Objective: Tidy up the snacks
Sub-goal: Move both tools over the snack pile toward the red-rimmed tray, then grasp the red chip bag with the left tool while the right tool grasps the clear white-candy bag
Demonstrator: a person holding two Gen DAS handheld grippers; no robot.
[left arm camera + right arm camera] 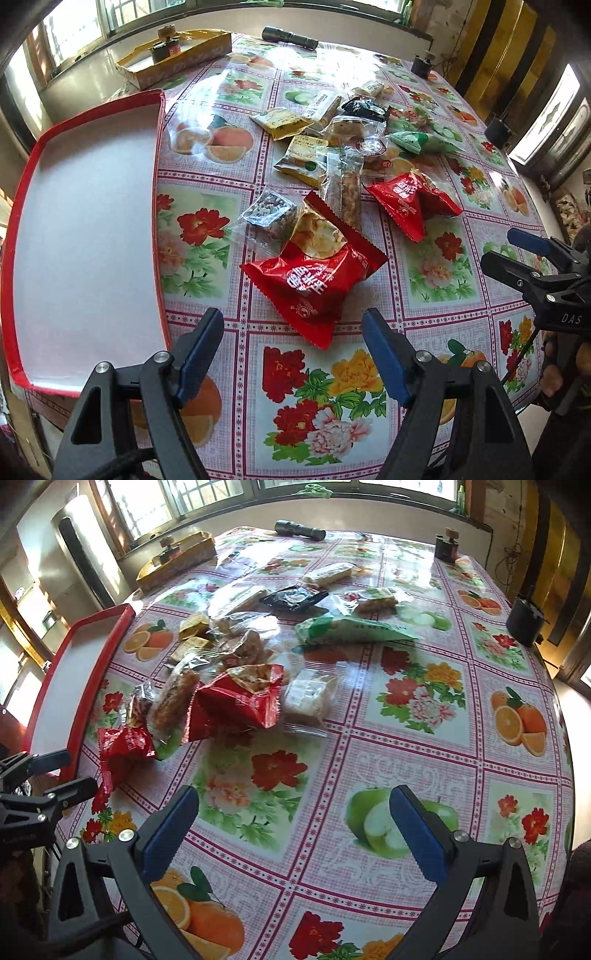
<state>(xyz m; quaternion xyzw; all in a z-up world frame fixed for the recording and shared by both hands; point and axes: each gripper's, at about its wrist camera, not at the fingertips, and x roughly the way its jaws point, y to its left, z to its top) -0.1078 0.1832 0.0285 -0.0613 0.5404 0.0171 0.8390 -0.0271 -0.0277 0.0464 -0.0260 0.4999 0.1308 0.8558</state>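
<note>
**Both grippers spread, snacks loose on table**

Left gripper (291, 332) hangs with fingers wide apart, nothing between them, just short of a red snack packet (314, 273) on the floral tablecloth (443, 332). Right gripper (293, 814) likewise gapes over bare cloth, holding nothing. Snack pile (243, 657) lies mid-table, wrappers overlapping. Red-rimmed tray (85, 221) sits at the table's left edge, apart from the pile. Flashlight (290, 37) at far edge.
</note>
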